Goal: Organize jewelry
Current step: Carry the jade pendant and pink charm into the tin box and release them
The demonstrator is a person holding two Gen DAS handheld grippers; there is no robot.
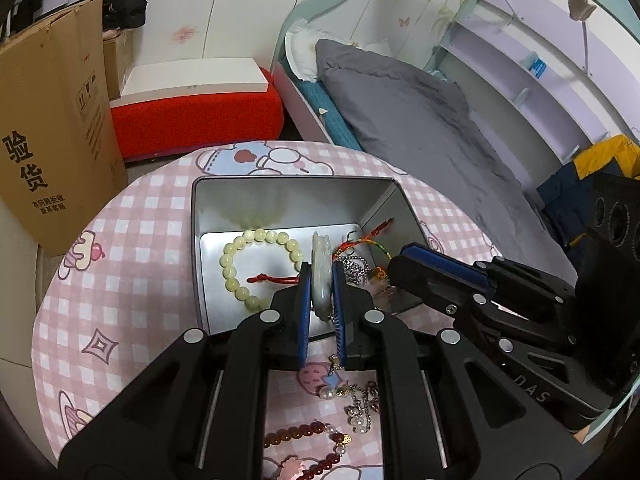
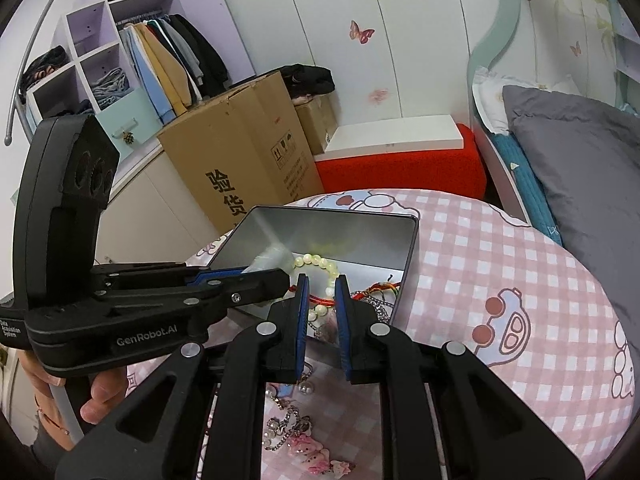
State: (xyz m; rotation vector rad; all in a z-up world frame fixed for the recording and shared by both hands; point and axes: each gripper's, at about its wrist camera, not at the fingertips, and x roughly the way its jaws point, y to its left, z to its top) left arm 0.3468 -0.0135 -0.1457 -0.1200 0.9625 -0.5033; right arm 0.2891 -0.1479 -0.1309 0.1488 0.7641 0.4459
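A large cardboard box [image 2: 240, 148] printed with black Chinese characters is taken as the landmark. Just to its right a red ottoman [image 2: 400, 168] is seen, topped by a flat white board [image 2: 394, 136]. Behind the box a smaller carton [image 2: 316, 120] is stacked with dark clothing [image 2: 308, 78]. To the box's left, hanging garments [image 2: 168, 60] are seen in a lilac shelf unit [image 2: 92, 40]. Far right of the box, a grey duvet [image 2: 580, 152] is spread over a bed. In front of the box, a round table is covered by a pink checked cloth [image 2: 500, 280].
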